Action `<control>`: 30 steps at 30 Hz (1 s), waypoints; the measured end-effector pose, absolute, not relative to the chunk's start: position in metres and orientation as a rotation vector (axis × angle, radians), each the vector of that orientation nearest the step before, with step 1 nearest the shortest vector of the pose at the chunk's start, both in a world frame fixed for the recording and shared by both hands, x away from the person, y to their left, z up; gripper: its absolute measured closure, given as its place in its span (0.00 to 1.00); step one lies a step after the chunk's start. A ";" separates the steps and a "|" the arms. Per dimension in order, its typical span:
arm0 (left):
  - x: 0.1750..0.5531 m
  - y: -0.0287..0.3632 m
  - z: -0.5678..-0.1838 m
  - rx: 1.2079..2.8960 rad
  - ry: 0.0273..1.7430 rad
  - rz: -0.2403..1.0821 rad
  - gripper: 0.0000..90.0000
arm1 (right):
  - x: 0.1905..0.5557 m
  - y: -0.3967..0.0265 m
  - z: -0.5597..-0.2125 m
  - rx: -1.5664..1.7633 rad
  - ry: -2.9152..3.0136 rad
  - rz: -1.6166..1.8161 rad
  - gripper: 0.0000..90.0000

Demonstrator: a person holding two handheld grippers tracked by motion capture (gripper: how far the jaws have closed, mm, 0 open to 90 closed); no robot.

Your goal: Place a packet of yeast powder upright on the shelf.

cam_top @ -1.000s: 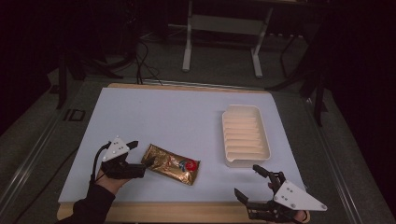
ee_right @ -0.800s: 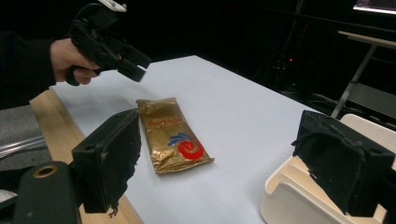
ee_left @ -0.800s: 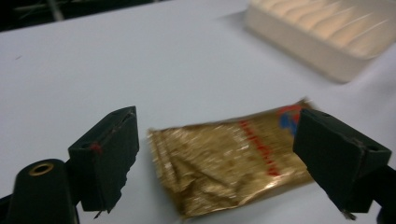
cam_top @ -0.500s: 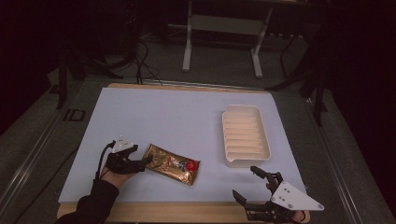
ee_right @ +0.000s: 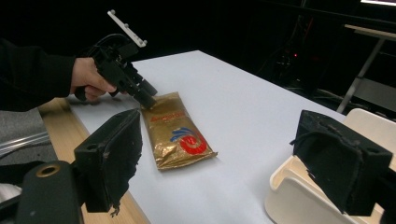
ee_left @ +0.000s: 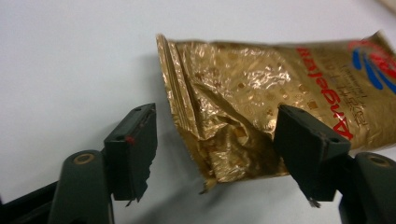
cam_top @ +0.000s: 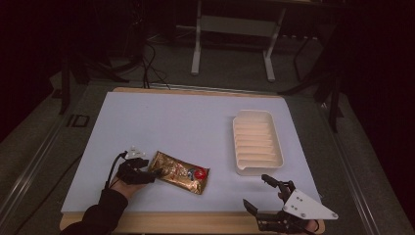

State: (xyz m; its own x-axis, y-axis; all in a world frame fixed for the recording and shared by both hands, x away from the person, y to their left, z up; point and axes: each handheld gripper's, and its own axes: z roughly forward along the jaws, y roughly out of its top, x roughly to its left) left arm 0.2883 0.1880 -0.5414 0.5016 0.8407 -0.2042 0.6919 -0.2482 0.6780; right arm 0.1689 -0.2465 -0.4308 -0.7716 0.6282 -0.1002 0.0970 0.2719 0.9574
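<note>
My left gripper has just been closing, jaws unclenched around the crumpled gold foil snack packet's end (not yet pinching); my right gripper hangs released.

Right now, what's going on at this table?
A person works at a white-topped table with a hand-held gripper in each hand. The left hand-held gripper is down at the crumpled end of a gold foil snack packet. Its jaws have just been closing, with the packet's edge between them, but the pads do not yet press on it, and the packet lies flat. The right hand-held gripper waits open near the table's front edge, beside an empty cream ribbed tray.
</note>
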 end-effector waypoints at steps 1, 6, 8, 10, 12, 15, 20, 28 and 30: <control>0.288 0.188 -0.541 2.010 1.255 0.258 0.36 | 0.169 -0.247 -0.431 0.652 2.082 1.517 0.17; 0.286 0.185 -0.544 2.006 1.285 0.270 0.39 | 0.169 -0.246 -0.432 0.657 2.087 1.511 0.17; 0.285 0.184 -0.544 1.995 1.303 0.284 0.41 | 0.169 -0.246 -0.432 0.650 2.084 1.510 0.17; 0.283 0.182 -0.545 2.003 1.307 0.322 0.46 | 0.168 -0.246 -0.431 0.649 2.084 1.513 0.17; 0.281 0.179 -0.545 2.017 1.299 0.354 0.49 | 0.168 -0.245 -0.431 0.644 2.086 1.509 0.17; 0.281 0.178 -0.544 2.009 1.317 0.345 0.54 | 0.168 -0.245 -0.432 0.647 2.092 1.507 0.18; 0.278 0.174 -0.544 2.010 1.328 0.349 0.63 | 0.168 -0.245 -0.432 0.643 2.094 1.506 0.18; 0.276 0.169 -0.544 2.011 1.327 0.341 0.93 | 0.168 -0.243 -0.432 0.637 2.100 1.500 0.18; 0.276 0.168 -0.544 2.013 1.328 0.342 0.97 | 0.168 -0.243 -0.433 0.634 2.102 1.500 0.18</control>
